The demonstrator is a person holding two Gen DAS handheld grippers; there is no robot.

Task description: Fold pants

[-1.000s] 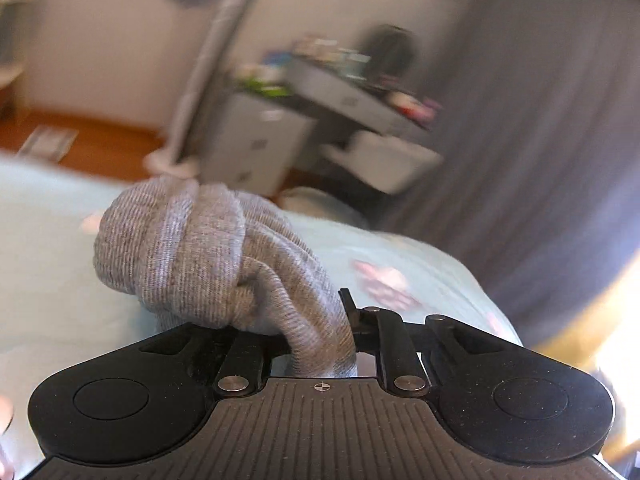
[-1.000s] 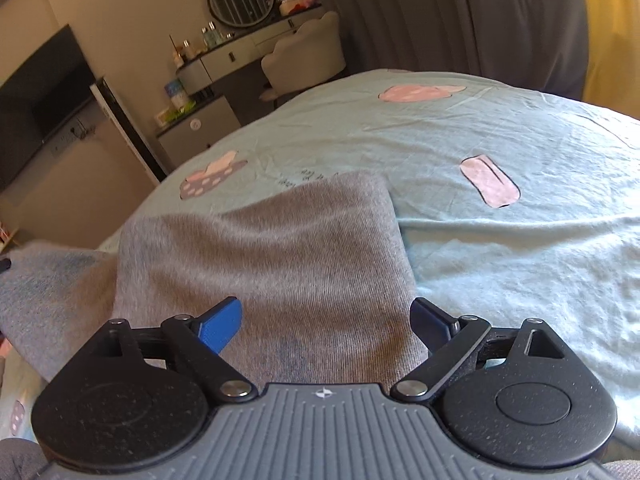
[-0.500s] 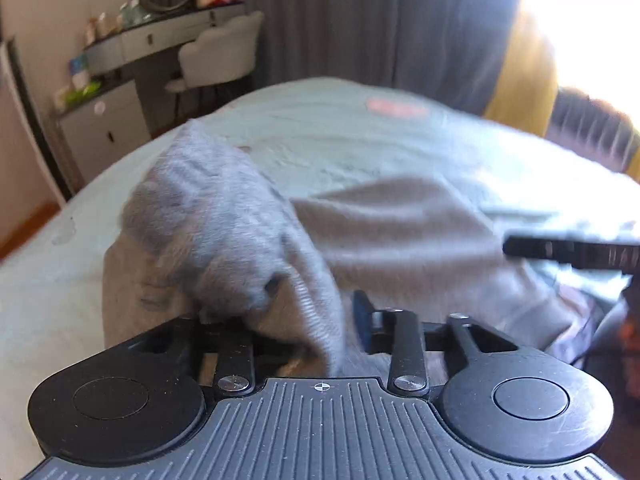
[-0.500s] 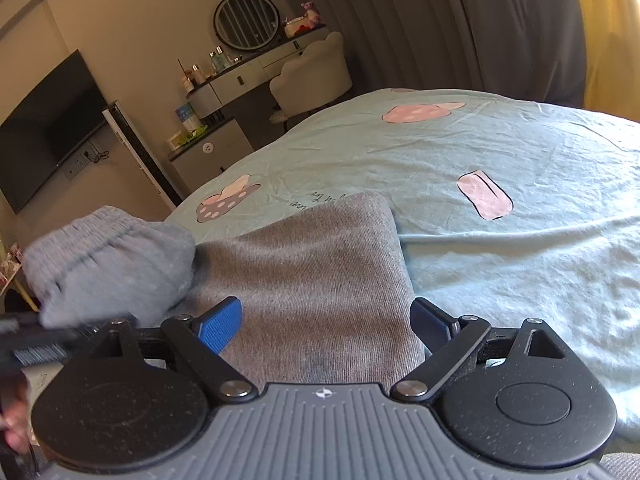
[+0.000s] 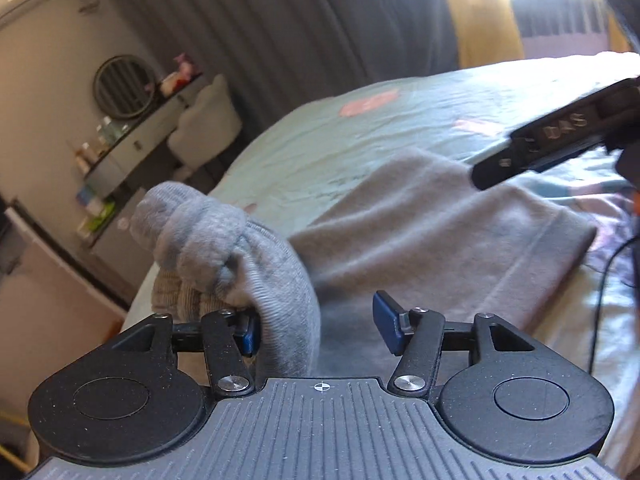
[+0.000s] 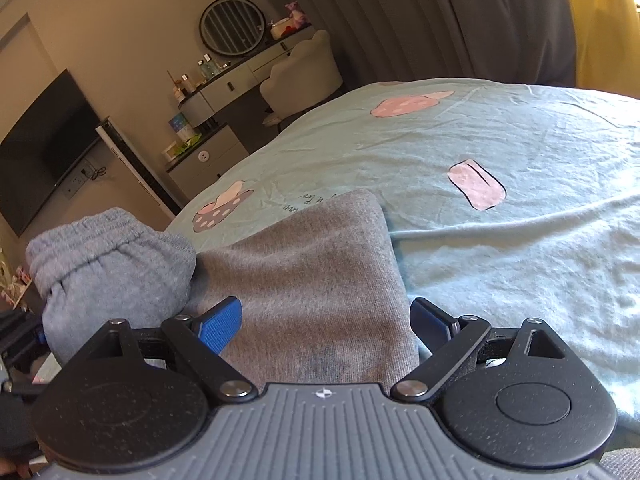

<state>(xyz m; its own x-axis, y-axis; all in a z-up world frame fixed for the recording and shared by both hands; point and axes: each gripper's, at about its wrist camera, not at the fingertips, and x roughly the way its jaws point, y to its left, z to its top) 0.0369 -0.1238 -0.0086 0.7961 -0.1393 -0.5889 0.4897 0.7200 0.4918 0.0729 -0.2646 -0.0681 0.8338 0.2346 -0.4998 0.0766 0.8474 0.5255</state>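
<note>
My left tongs (image 5: 316, 326) stood spread apart, the blue pads well separated, yet the bunched end of the grey knitted pants (image 5: 224, 248) was draped against the left pad and hung there, resting on the finger rather than pinched. My right tongs (image 6: 326, 322) were also released, hovering just above the flat folded part of the same pants (image 6: 316, 276), with the cloth running under and between the fingers.

The risk, as I judged it, was that the bunched end was no longer gripped: if I drew the left tongs away carelessly, the knit could snag on the pad and be dragged back off the stack, undoing the fold. It could equally slump to the side, toward the near edge of the pale green printed bed sheet (image 6: 520, 208), since it sat as a loose lump and not a flat layer. My right tongs held nothing down, so the lower layer could shift with it.

I could not tell whether the lump already rested on the folded part or hung just above it; the left view was blurred with motion. The left pad was partly buried in cloth. The near edge of the pants was cut off under both tongs' bodies, so the total number of folds stayed unknown. Farther off, the grey dressing table (image 6: 240, 76) was plain enough.
</note>
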